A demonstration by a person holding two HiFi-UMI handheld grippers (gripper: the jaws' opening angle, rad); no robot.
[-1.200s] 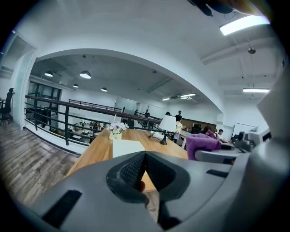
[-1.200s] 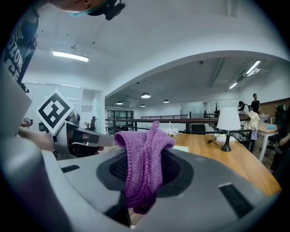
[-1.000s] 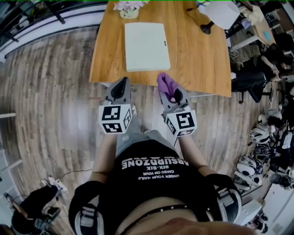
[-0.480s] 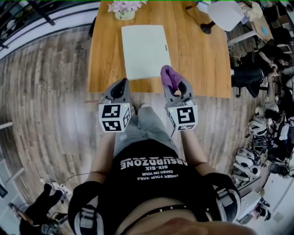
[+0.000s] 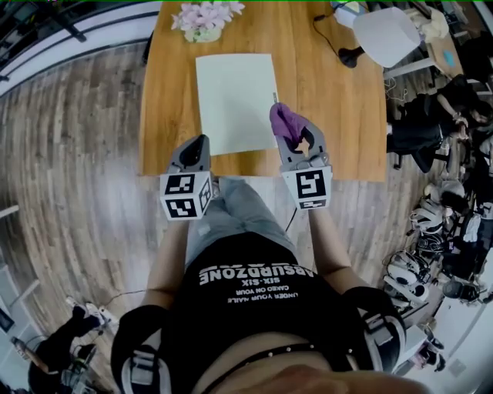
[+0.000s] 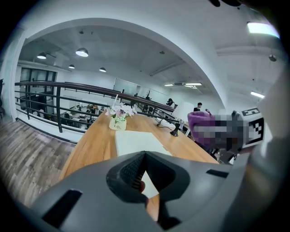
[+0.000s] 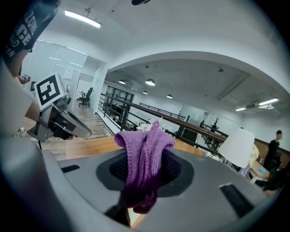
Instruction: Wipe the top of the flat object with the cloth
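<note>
in the head view i've got the flat white object (image 5: 235, 100) lying on the wooden table (image 5: 339, 100), with a pot of flowers (image 5: 202, 19) just beyond its far end. my right gripper (image 5: 290, 129) hangs over the table just right of the object's near right corner, with the purple cloth (image 5: 283, 119) bunched at its tip; i can't tell whether the cloth touches anything. my left gripper (image 5: 199, 145) sits by the object's near left corner, over the table's near edge. in the left gripper view the jaws are pressed together with nothing between them, and the object stretches away ahead towards the flowers. in the right gripper view the jaws are clamped on the cloth, which folds up and over them. i judge this to be the approach: cloth in hand, wiping not begun. next i'd bring the right gripper left and down until the cloth presses on the object's top, then sweep along it.
</note>
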